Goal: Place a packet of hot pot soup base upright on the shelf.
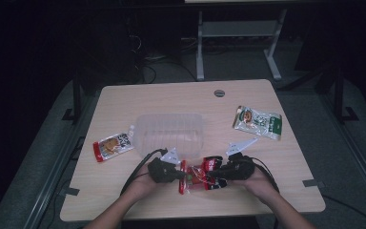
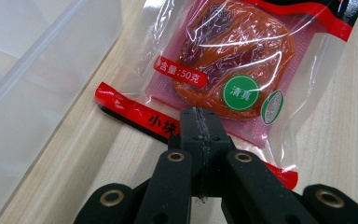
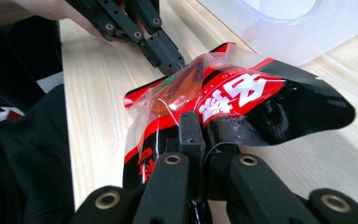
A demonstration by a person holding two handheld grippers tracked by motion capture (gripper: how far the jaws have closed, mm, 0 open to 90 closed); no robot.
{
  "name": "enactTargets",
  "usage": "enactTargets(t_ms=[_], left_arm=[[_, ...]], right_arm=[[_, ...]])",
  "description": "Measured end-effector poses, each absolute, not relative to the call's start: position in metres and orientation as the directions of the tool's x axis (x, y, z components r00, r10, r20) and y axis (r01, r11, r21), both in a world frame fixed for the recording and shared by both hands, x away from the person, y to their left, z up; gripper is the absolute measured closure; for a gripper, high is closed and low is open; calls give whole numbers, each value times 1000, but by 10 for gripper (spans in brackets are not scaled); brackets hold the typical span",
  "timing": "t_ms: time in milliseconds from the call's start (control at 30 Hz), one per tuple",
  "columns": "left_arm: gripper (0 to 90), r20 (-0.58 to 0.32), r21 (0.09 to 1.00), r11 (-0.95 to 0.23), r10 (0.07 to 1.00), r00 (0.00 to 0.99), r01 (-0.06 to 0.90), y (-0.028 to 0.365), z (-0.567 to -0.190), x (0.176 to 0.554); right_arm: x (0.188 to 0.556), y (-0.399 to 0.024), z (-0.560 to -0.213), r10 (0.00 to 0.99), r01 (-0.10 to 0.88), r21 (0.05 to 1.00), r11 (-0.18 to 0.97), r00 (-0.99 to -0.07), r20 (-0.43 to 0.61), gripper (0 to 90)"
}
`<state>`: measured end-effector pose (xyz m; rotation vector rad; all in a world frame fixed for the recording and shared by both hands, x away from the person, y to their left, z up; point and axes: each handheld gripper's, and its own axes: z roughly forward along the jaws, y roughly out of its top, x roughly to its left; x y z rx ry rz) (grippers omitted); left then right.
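I have the red snack packet pinched at both ends, just in front of the clear plastic tub. My left gripper is clamped on its clear edge, and my right gripper is clamped on its black-and-red end, lifting it off the table

The clear-and-red snack packet carries a red label reading "净含量:50克", a green round badge reading "清真" and black characters "小块" on its red edge strip. Its large white characters in the right gripper view are too crumpled to read.
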<state>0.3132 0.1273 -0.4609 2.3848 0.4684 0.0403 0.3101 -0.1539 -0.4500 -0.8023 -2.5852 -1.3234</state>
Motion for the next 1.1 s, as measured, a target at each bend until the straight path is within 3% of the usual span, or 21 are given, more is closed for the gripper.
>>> enactTargets(t_ms=[333,600,900,1100], left_arm=[[898,-100,646,-694,335,937,317,125,-458,311],[899,-101,681,-659,346,933,318,128,-451,310],[899,-89,699,-661,295,951,271,118,-444,301],[899,-104,715,-641,297,949,279,123,-439,300]], right_arm=[[307,-157,-440,313,532,756,381,-844,436,899],[304,-158,-432,277,522,785,335,-850,447,900],[298,-150,-424,200,497,816,295,-867,456,900],[297,-153,-419,203,488,827,278,-872,446,900]])
